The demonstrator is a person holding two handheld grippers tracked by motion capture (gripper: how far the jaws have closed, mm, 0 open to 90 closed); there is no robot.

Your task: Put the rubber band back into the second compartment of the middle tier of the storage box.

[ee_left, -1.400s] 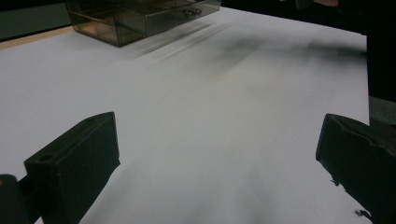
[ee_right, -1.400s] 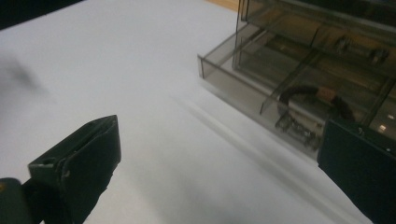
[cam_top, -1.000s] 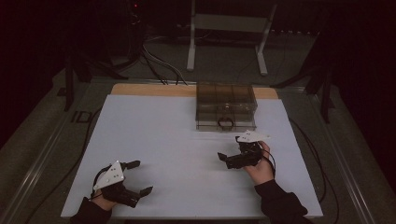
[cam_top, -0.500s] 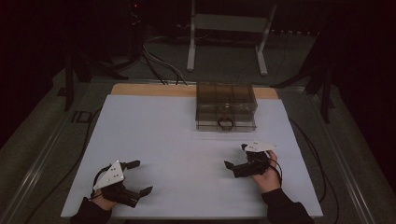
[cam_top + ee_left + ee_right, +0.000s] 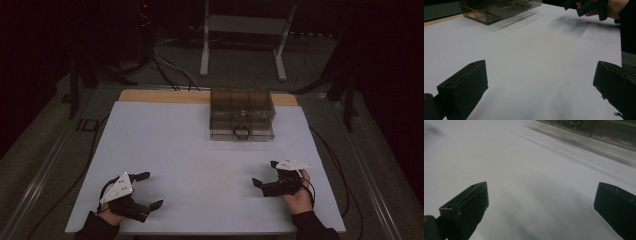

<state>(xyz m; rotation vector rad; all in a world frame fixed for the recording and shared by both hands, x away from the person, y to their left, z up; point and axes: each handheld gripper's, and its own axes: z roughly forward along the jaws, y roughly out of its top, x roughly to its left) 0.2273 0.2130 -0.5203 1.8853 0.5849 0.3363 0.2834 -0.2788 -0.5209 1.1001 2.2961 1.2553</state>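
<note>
A white tabletop (image 5: 200, 150) is lying lit in a dark room, with a smoky clear plastic drawer box (image 5: 242, 115) sitting at its far edge. The left gripper (image 5: 145, 190) is resting near the front left corner, jaws spread wide. The right gripper (image 5: 265, 174) is hovering front right, jaws also spread, holding nothing.

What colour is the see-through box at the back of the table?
The box is smoky grey-brown and see-through, with a dark ring handle in front. The high view shows it best.
</note>
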